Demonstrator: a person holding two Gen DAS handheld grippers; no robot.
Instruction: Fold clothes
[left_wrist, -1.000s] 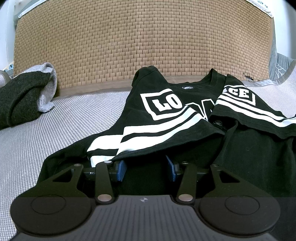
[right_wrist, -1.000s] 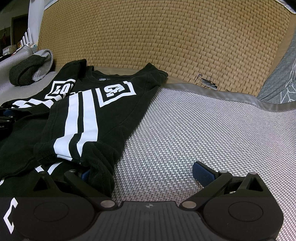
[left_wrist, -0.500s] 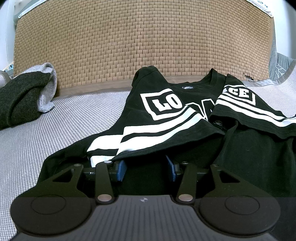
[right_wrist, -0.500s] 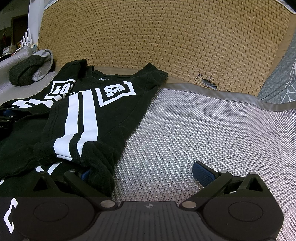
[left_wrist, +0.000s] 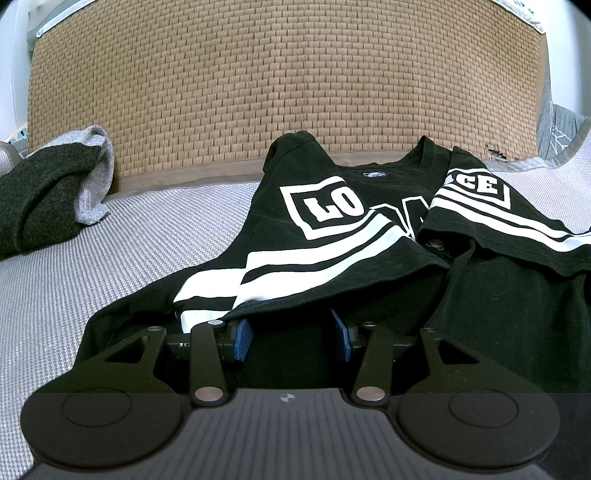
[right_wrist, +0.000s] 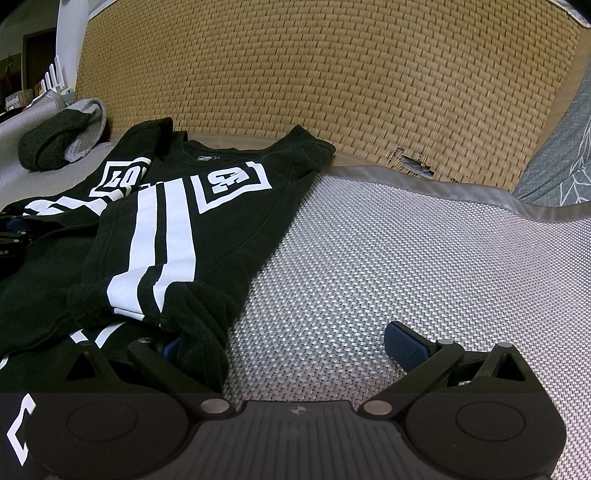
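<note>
The black shirt (left_wrist: 332, 236) is laid flat on the bed (right_wrist: 369, 258), sleeves folded inward. Both tools are held open, gripping nothing: the left tool (left_wrist: 291, 334) under a sleeve, the right tool (right_wrist: 284, 341) straddling the shirt's edge.

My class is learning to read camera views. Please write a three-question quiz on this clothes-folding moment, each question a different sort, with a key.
1. True or false: both sleeves of the black T-shirt are folded in over its front.
2. Multiple choice: the right tongs are A) shut on the shirt, B) wide open, one pad by the shirt's edge and one over the bare mat, C) out of view.
3. Fill in: the grey sweater lies bunched against the woven ____.

Key
1. True
2. B
3. headboard
</note>
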